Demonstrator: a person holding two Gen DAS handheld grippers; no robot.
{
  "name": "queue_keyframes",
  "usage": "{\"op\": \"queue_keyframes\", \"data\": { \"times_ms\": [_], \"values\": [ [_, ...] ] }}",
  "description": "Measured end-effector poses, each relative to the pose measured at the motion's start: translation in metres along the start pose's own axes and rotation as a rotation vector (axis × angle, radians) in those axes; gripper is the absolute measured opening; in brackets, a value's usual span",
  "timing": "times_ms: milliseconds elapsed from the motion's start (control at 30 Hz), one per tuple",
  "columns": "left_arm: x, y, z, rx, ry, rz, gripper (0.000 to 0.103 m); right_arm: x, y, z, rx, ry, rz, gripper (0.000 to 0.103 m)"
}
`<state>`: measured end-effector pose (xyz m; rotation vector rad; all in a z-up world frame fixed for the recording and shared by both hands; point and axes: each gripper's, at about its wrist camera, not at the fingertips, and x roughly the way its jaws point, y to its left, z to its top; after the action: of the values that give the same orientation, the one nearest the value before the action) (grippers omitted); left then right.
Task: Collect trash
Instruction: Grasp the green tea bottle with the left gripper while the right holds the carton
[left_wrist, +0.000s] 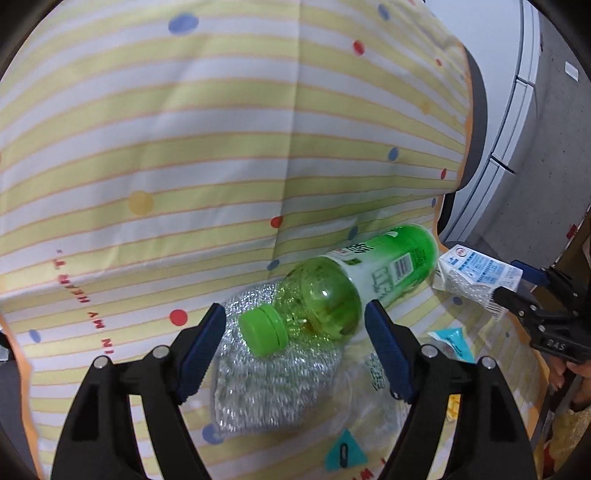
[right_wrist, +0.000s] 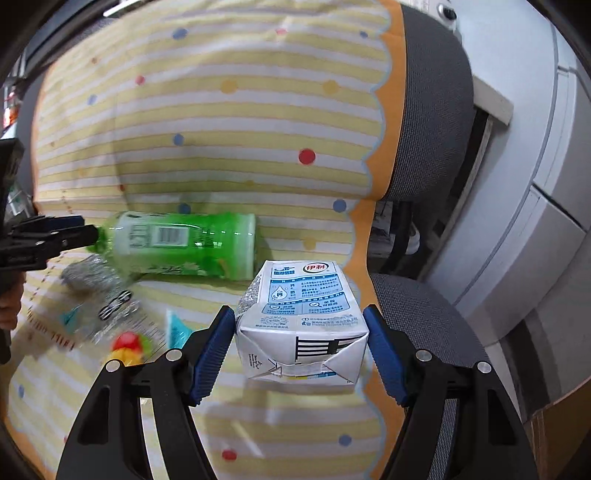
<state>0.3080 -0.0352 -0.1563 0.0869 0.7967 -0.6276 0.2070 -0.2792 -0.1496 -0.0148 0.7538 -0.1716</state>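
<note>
A green plastic bottle (left_wrist: 351, 284) with a green cap lies on its side on the striped cloth, its cap end between the fingers of my open left gripper (left_wrist: 295, 321), not touched. It also shows in the right wrist view (right_wrist: 184, 243). A silver crinkled wrapper (left_wrist: 269, 387) lies under the bottle neck. My right gripper (right_wrist: 300, 325) is shut on a white and blue milk carton (right_wrist: 301, 321), both pads against its sides. The carton (left_wrist: 476, 273) and right gripper (left_wrist: 517, 295) also show in the left wrist view.
The striped dotted cloth (left_wrist: 184, 147) covers a grey chair (right_wrist: 432, 110). A clear plastic wrapper (left_wrist: 369, 398), a teal packet (right_wrist: 177, 328) and a red and yellow scrap (right_wrist: 127, 347) lie on the seat. Grey drawers (right_wrist: 535, 221) stand to the right. A cardboard box edge (right_wrist: 554, 424) is at lower right.
</note>
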Motion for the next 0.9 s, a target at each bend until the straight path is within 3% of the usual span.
{"op": "queue_keyframes", "data": {
  "times_ms": [167, 267, 400, 500, 567, 633, 733, 800, 900],
  "values": [
    [0.015, -0.002, -0.003, 0.053, 0.043, -0.011, 0.076, 0.015, -0.001, 0.007, -0.002, 0.006, -0.014, 0.071],
    [0.008, -0.009, -0.008, 0.066, 0.063, -0.06, 0.075, 0.019, -0.01, 0.006, 0.017, 0.012, -0.02, 0.071],
    [-0.004, -0.048, -0.021, 0.159, 0.096, -0.143, 0.073, 0.013, -0.027, -0.002, 0.048, 0.021, -0.019, 0.07],
    [-0.015, -0.086, -0.035, 0.236, 0.136, -0.268, 0.068, 0.005, -0.041, -0.01, 0.076, 0.026, -0.008, 0.07],
    [-0.021, -0.108, -0.041, 0.27, 0.133, -0.285, 0.068, -0.003, -0.048, -0.014, 0.086, 0.022, -0.023, 0.07],
    [-0.026, -0.115, -0.038, 0.25, 0.111, -0.248, 0.069, -0.017, -0.058, -0.021, 0.104, 0.012, -0.036, 0.07],
    [-0.026, -0.121, -0.029, 0.232, 0.063, -0.132, 0.083, -0.033, -0.067, -0.028, 0.116, 0.0, -0.044, 0.07],
    [-0.011, -0.136, -0.018, 0.228, 0.069, -0.06, 0.084, -0.038, -0.074, -0.031, 0.124, -0.005, -0.039, 0.07],
    [0.009, -0.151, -0.003, 0.216, 0.097, -0.056, 0.084, -0.046, -0.08, -0.037, 0.139, -0.014, -0.038, 0.07]
  ]
}}
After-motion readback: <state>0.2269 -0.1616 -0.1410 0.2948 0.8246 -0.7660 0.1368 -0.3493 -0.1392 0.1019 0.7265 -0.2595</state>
